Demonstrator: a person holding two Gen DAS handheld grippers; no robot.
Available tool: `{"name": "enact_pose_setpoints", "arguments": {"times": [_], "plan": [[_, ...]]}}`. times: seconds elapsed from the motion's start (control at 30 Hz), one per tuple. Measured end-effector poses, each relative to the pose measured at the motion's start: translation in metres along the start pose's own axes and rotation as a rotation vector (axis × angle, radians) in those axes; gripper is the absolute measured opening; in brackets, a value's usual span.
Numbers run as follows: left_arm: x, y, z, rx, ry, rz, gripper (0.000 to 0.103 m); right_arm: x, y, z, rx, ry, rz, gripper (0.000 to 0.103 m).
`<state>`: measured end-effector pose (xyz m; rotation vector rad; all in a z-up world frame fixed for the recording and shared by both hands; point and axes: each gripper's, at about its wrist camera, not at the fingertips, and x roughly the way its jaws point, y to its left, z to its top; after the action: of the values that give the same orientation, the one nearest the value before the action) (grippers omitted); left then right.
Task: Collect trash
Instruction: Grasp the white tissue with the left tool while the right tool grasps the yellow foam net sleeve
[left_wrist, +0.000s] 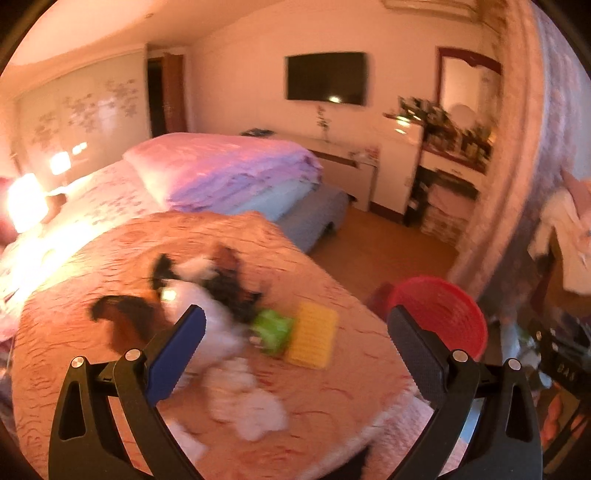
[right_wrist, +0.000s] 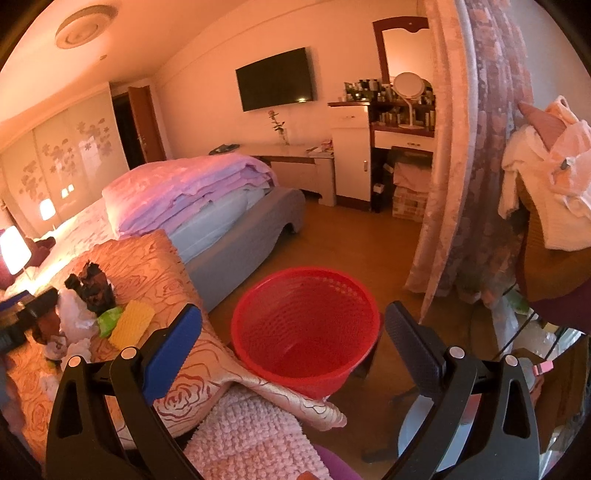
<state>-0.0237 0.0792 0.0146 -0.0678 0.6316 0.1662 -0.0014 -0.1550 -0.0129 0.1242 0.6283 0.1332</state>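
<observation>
Little looks done: the red basket (right_wrist: 306, 332) on the floor by the bed corner appears empty, while the trash pile (right_wrist: 92, 314) sits on the orange bedspread (right_wrist: 155, 258); left gripper (left_wrist: 295, 332) and right gripper (right_wrist: 293, 332) both gape, holding nothing

You have the trash pile (left_wrist: 207, 295) lying on the bedspread (left_wrist: 110, 258) ahead of your left gripper (left_wrist: 295, 332). The basket (right_wrist: 306, 332) stands on the floor just right of the bed edge, before your right gripper (right_wrist: 291, 332). Folded quilts (right_wrist: 184, 188) lie behind the pile.
</observation>
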Motion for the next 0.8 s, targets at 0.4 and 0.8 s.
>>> {"name": "enact_pose_setpoints", "arguments": {"times": [0.4,0.8], "plan": [[-0.026,0.113,-0.008,-0.187,0.021,0.170,0.095,0.029,0.054,0.000,-0.102,0.050,0.120,0.096],[-0.002,0.138,-0.064,-0.242,0.176,0.194,0.091,0.038,0.085,-0.003,-0.150,0.065,0.209,0.096]]}}
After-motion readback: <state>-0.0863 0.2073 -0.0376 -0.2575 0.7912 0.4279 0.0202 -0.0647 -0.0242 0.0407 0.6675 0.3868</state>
